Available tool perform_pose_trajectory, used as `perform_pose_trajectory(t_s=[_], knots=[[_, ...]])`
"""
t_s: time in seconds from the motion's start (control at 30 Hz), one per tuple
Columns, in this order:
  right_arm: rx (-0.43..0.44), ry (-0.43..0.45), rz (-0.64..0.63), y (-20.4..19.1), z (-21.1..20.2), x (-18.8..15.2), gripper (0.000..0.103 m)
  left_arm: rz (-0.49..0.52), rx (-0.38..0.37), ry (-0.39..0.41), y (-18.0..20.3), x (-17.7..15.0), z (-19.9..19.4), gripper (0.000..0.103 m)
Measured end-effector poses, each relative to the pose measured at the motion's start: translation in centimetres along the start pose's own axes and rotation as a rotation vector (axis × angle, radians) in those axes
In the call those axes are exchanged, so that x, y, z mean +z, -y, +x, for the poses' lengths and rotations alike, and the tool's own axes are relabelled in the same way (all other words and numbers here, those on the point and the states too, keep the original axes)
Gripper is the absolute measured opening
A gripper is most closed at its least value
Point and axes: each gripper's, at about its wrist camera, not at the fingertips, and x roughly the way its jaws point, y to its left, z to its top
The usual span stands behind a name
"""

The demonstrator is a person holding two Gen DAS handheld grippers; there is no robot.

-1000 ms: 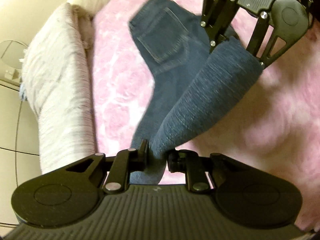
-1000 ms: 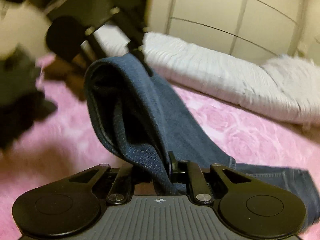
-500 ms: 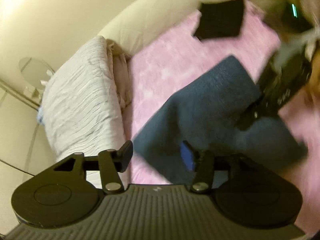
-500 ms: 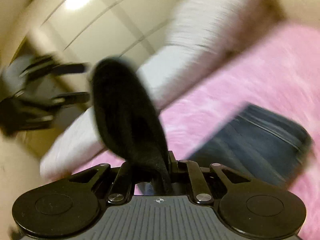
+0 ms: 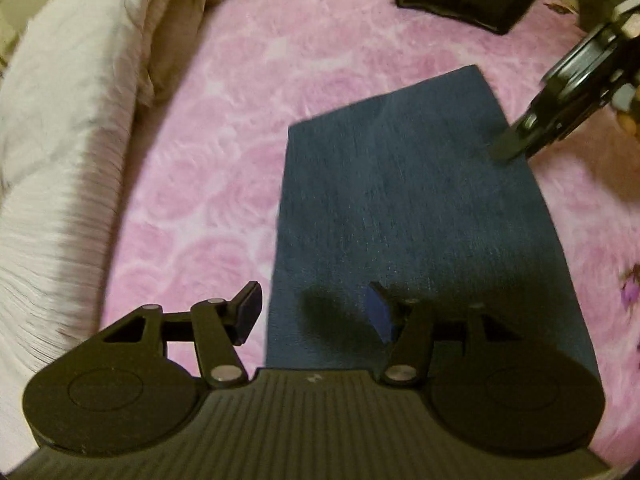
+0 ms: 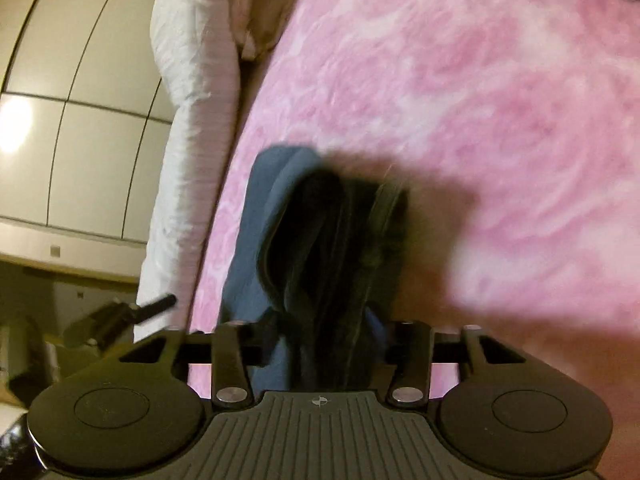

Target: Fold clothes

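jeans (image 5: 416,216): folded flat on the pink bed cover (image 5: 224,120)
left gripper (image 5: 316,312): jaws apart, holding nothing
right gripper (image 6: 320,344): clamped on the jeans' edge
risk: yank it away unopened and the fold probably drags loose

Jeans (image 5: 416,216): matt blue denim, fine woven grain. Under them, blanket (image 5: 248,128): pink plush fleece, fuzzy. Beside blanket, white bedding (image 5: 60,152): crinkled ribbed cloth. Left gripper (image 5: 314,314): matt black plastic, ribbed housing, shiny metal pivot pins.
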Motion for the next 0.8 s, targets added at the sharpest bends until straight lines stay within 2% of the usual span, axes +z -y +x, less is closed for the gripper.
perform_pose_trajectory(t_s=[0.1,0.23,0.3,0.37,0.4,0.47,0.5,0.53,0.67,0.73,0.77,0.8], knots=[[-0.004,-0.01,-0.051,-0.8,0.4,0.8,0.054,-0.076,-0.033,-0.008,-2.0,0.5,2.2,0.053],[-0.023,-0.032,-0.04,-1.3,-1.4,-0.9,0.056,-0.133,-0.091,-0.044,-3.4,0.9,5.2,0.047],[-0.074,0.006,-0.102,-1.9,-2.6,-1.0,0.057,-0.159,-0.146,-0.065,-3.6,0.7,6.4,0.038],[-0.114,0.058,-0.168,-2.5,-3.5,-0.6,0.058,-0.169,-0.165,-0.061,-3.5,0.3,6.9,0.032],[-0.129,0.088,-0.202,-2.9,-3.7,-0.1,0.062,-0.167,-0.167,-0.054,-3.3,0.1,7.0,0.032],[-0.154,0.12,-0.254,-3.5,-2.5,1.9,0.075,-0.169,-0.157,-0.038,-3.0,-0.3,6.8,0.026],[-0.159,0.127,-0.277,-3.8,-1.6,2.8,0.076,-0.168,-0.151,-0.034,-3.0,-0.5,6.7,0.022],[-0.163,0.108,-0.307,-4.2,-0.1,3.8,0.077,-0.167,-0.145,-0.03,-3.0,-0.7,6.5,0.015],[-0.176,-0.011,-0.437,-6.0,6.0,6.7,0.076,-0.16,-0.137,0.001,-3.0,-1.3,5.9,0.01],[-0.186,-0.085,-0.508,-6.6,9.6,7.7,0.065,-0.168,-0.13,0.018,-3.0,-1.6,5.4,0.008],[-0.186,-0.119,-0.532,-6.8,10.8,8.0,0.036,-0.172,-0.126,0.026,-2.9,-1.7,5.2,0.008],[-0.203,-0.143,-0.556,-7.0,11.8,8.1,0.03,-0.175,-0.12,0.035,-2.8,-1.9,4.9,0.007]])
